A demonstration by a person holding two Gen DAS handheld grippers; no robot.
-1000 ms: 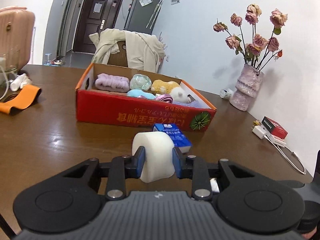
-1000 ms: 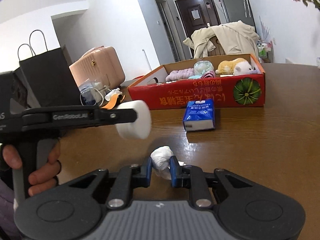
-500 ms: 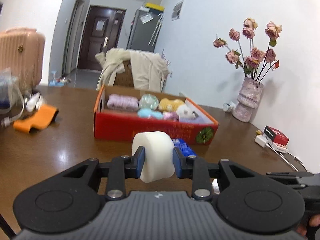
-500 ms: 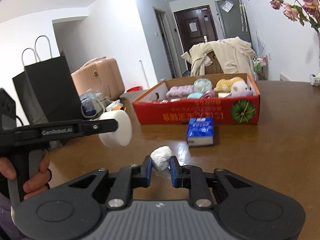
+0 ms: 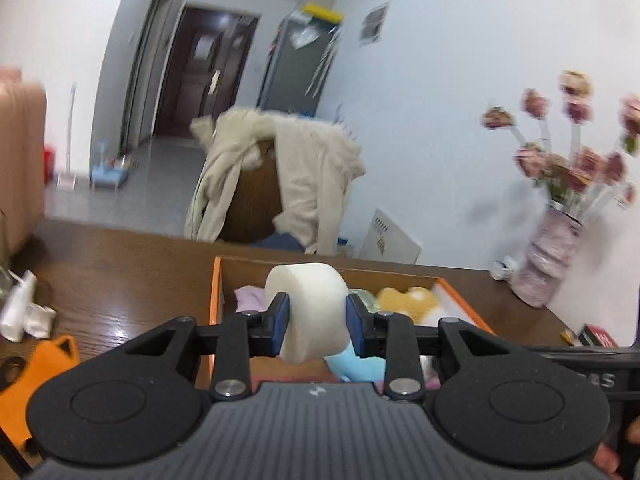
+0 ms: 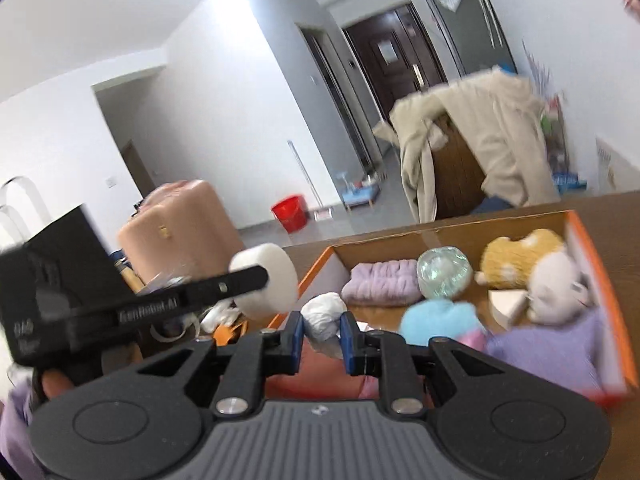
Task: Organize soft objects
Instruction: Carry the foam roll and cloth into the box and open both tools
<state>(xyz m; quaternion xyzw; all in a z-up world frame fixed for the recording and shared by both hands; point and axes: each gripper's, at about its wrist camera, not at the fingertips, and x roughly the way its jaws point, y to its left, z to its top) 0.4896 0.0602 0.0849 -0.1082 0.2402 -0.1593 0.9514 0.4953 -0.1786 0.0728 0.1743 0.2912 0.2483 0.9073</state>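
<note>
My left gripper [image 5: 314,316] is shut on a white foam roll [image 5: 308,304] and holds it over the near left part of the red cardboard box [image 5: 216,296]. From the right wrist view the same roll [image 6: 266,280] hangs at the box's left edge. My right gripper [image 6: 322,332] is shut on a small crumpled white wad [image 6: 324,314], above the box's near wall. Inside the box [image 6: 600,276] lie a lilac towel [image 6: 380,282], a clear ball [image 6: 444,272], a yellow plush [image 6: 516,256], a white plush [image 6: 556,284] and a blue plush [image 6: 438,316].
A brown wooden table [image 5: 120,264] carries the box. A vase of dried roses [image 5: 548,256] stands at the right by the wall. An orange strap [image 5: 36,364] and white items [image 5: 24,312] lie at the left. Behind the table a chair holds a beige coat [image 5: 288,176].
Both grippers have travelled forward and up from the table's near side to above the box, each still holding its object. The blue tissue pack has passed out of view below.
</note>
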